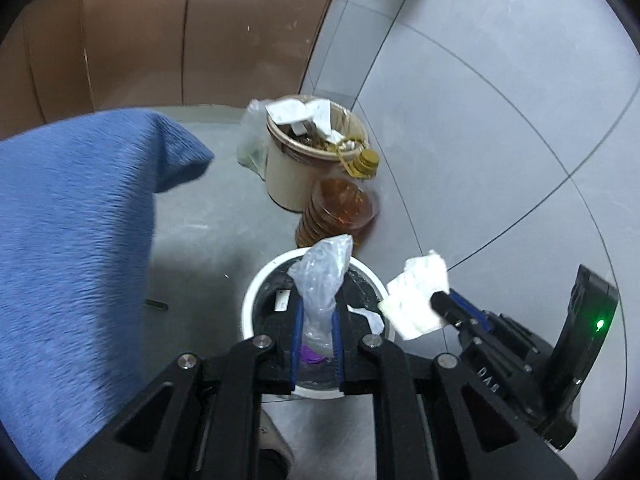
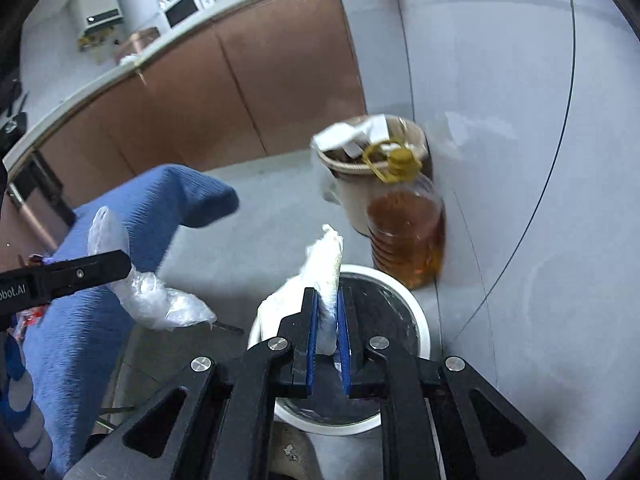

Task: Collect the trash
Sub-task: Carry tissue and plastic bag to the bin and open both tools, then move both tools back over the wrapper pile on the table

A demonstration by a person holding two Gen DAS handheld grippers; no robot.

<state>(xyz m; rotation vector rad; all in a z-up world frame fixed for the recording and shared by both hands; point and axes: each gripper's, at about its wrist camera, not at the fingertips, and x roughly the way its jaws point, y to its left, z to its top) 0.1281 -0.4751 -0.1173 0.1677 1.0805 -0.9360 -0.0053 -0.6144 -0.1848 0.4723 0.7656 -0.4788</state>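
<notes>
My left gripper (image 1: 318, 304) is shut on a crumpled clear plastic bag (image 1: 324, 264), whose top sticks up past the blue pads. It hangs right above a white-rimmed bin (image 1: 250, 300) with a black liner. My right gripper (image 1: 440, 302) comes in from the right, shut on a wad of white tissue (image 1: 416, 292) beside the bin's rim. In the right wrist view the right gripper (image 2: 326, 300) pinches the tissue (image 2: 324, 256) over the bin (image 2: 422, 328). At the left of that view the left gripper (image 2: 124, 266) holds the plastic bag (image 2: 160, 300).
Behind the white bin stands an amber oil bottle (image 1: 340, 208) with a yellow cap. A beige bin (image 1: 288, 176) brimming with paper sits against the grey tiled wall (image 1: 500, 100). Blue fabric (image 1: 72, 240) fills the left side. Brown cabinets (image 1: 140, 40) run along the back.
</notes>
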